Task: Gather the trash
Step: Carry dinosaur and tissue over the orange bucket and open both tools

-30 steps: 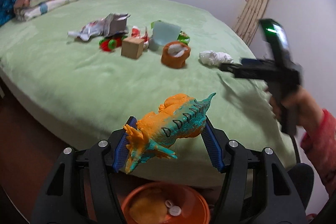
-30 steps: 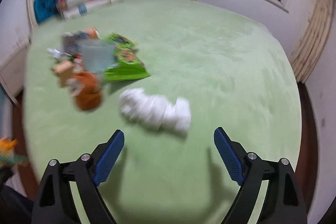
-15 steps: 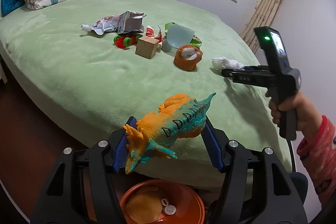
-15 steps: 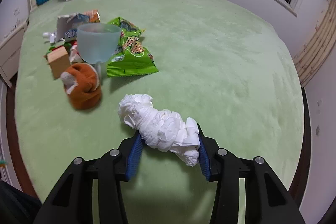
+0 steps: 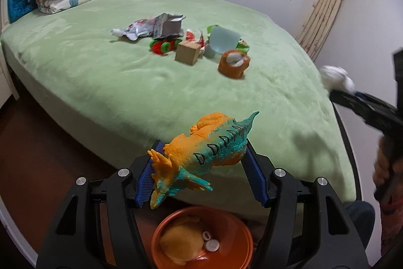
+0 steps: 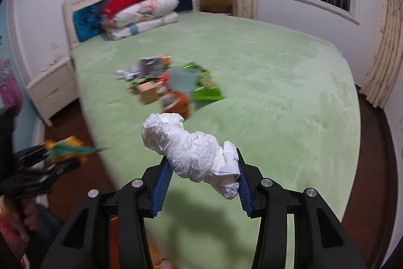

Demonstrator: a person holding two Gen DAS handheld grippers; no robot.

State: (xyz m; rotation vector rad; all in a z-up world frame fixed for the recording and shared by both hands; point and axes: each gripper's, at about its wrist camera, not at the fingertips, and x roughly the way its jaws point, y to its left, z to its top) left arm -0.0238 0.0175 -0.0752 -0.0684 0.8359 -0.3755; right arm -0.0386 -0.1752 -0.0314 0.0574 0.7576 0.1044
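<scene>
The toy dinosaur (image 5: 206, 150) is orange with teal back and black marks. The crumpled tissue (image 6: 196, 155) is white. The bed cover (image 5: 126, 82) is pale green; on it, the cube (image 5: 187, 55) is tan and the cup (image 5: 223, 41) light blue. Below the bed cover edge, the bowl (image 5: 241, 231) is orange.

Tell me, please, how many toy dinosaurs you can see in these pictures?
1. The orange and teal plastic dinosaur is clamped in the left gripper, above the orange round bowl. Others may hide in the clutter pile on the bed.
</scene>
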